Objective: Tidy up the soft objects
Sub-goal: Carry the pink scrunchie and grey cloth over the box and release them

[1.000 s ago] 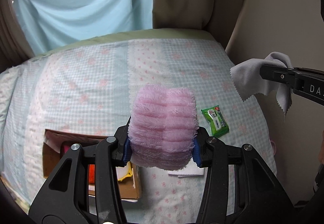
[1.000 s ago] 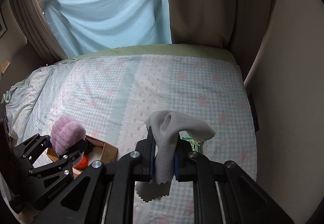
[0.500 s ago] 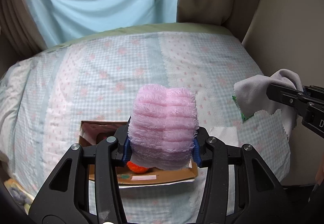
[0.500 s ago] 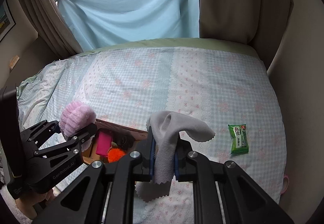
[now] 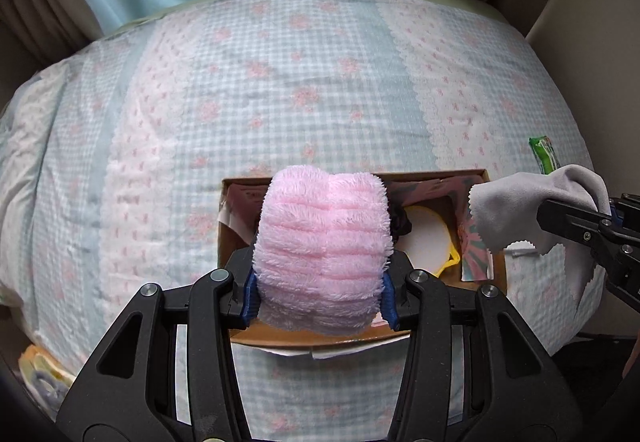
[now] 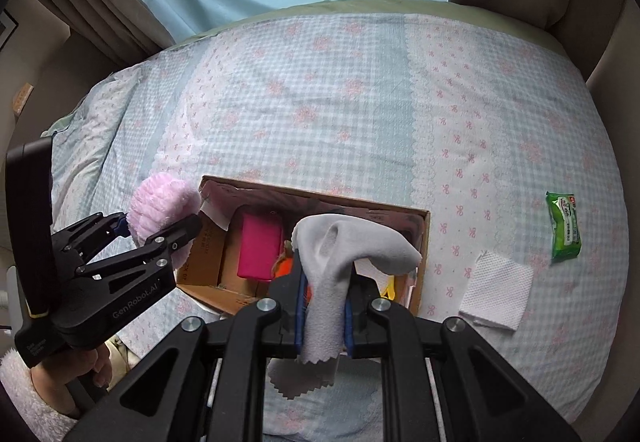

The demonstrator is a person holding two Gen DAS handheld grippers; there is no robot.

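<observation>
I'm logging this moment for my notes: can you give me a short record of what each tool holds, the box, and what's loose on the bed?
left tool: shut on pink fluffy cloth, over the box
right tool: shut on grey cloth, over the box
cardboard box: open, on the bed, holds a pink block and other items
loose on bedspread: green packet, white tissue

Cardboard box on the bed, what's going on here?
A person holds a hand-held gripper in each hand over the open cardboard box on the checked bedspread. The left hand-held gripper is clamped on a fluffy pink towel; the right hand-held gripper is shut on a grey cloth. Neither is in the box yet. A green packet and a white tissue lie on the bedspread.
</observation>
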